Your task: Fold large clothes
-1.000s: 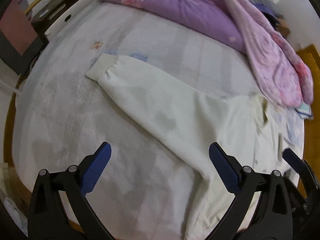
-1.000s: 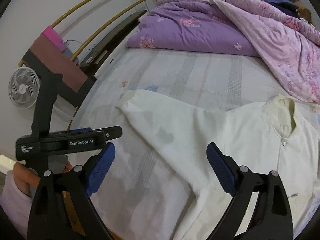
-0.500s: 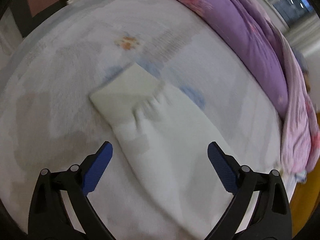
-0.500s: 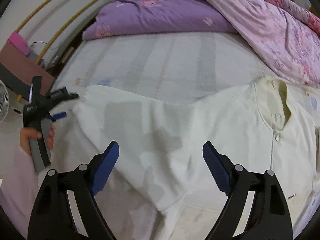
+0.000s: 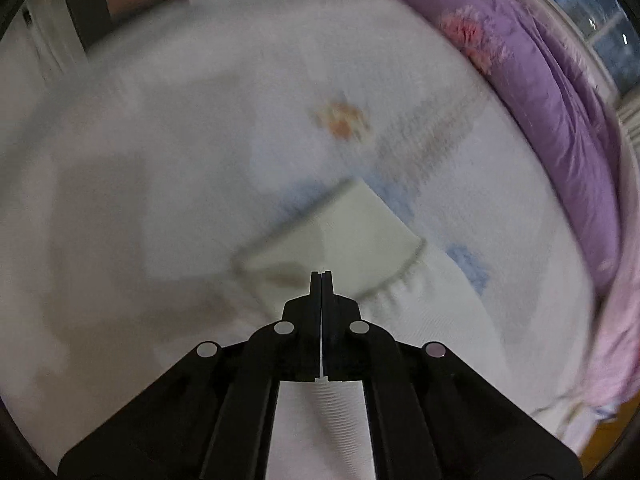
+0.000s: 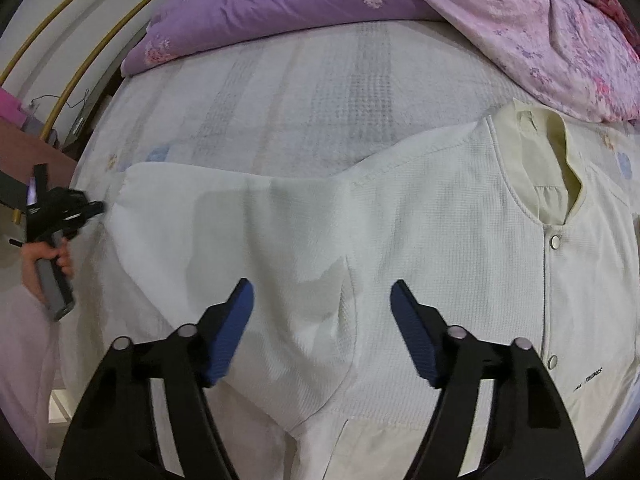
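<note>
- Left wrist view: the left gripper (image 5: 321, 276) has just snapped closed, its jaws meeting at the ribbed cuff (image 5: 344, 236) of the cream jacket's sleeve. The cuff is puckered and lifted into a ridge right at the tips, so I judge a pinch of cuff fabric is clamped there, though blur hides the contact itself. Gripping the sleeve at its far end makes sense: from there the whole sleeve can be carried back over the body in one fold.
- Same view, surroundings: beyond the cuff lies the pale bedsheet (image 5: 168, 168) with a small orange flower print; the purple quilt (image 5: 560, 120) is bunched well past the cuff to the right, a window behind it.
- Right wrist view: the right gripper (image 6: 322, 328) has just been narrowing but is not yet clenched; its blue pads (image 6: 236, 328) straddle the armpit seam of the jacket (image 6: 440, 240) without pressing it. That spot would serve as the pivot for the sleeve fold.
- Same view, surroundings: the jacket lies flat, front up, snaps closed, collar towards the quilt. At the sleeve's far end a hand (image 6: 44, 260) holds the other tool. Left of the jacket, off the bed, a wall and curved yellow rails show.
</note>
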`<move>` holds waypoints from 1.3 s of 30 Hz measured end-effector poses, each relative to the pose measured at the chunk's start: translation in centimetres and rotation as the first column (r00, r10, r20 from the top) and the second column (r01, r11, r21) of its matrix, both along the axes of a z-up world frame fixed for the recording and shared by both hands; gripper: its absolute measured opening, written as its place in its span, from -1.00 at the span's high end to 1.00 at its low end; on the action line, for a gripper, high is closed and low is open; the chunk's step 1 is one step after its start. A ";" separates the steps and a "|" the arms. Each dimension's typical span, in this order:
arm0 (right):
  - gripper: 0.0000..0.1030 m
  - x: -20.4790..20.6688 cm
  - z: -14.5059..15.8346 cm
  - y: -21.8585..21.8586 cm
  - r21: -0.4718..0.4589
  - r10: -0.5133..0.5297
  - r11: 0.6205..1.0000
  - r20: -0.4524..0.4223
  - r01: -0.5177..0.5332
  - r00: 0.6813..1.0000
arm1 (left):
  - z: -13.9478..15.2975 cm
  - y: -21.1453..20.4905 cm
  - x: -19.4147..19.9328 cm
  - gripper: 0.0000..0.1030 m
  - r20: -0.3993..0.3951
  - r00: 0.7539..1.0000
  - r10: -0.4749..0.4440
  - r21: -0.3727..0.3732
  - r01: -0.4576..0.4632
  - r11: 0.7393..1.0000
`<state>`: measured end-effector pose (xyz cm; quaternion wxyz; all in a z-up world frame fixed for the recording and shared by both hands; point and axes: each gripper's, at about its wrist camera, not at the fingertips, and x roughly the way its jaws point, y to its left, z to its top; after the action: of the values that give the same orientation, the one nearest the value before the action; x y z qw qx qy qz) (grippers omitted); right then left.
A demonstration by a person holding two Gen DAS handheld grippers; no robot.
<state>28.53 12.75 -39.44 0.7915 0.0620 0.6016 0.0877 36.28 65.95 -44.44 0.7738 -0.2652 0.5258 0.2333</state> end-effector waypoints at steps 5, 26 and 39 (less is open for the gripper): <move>0.09 -0.1 -1.2 -0.4 0.010 -0.003 1.000 -0.061 0.004 0.998 | 2.5 1.3 -1.2 1.00 0.032 0.999 -0.019 -0.050 0.021 0.999; 0.09 -2.6 -2.8 -0.2 0.028 -0.005 1.000 -0.115 0.008 0.993 | -3.7 2.1 -3.1 -0.34 0.009 0.990 0.144 -0.541 -0.116 0.833; 0.09 -2.6 -4.2 -0.5 0.054 -0.021 0.998 -0.118 0.027 0.993 | -5.3 1.7 0.9 0.71 0.029 1.000 -0.011 -0.380 0.021 0.925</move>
<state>25.89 12.30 -43.65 0.7537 0.0961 0.6437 0.0911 37.14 67.65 -49.75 0.7167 -0.4088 0.5527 0.1172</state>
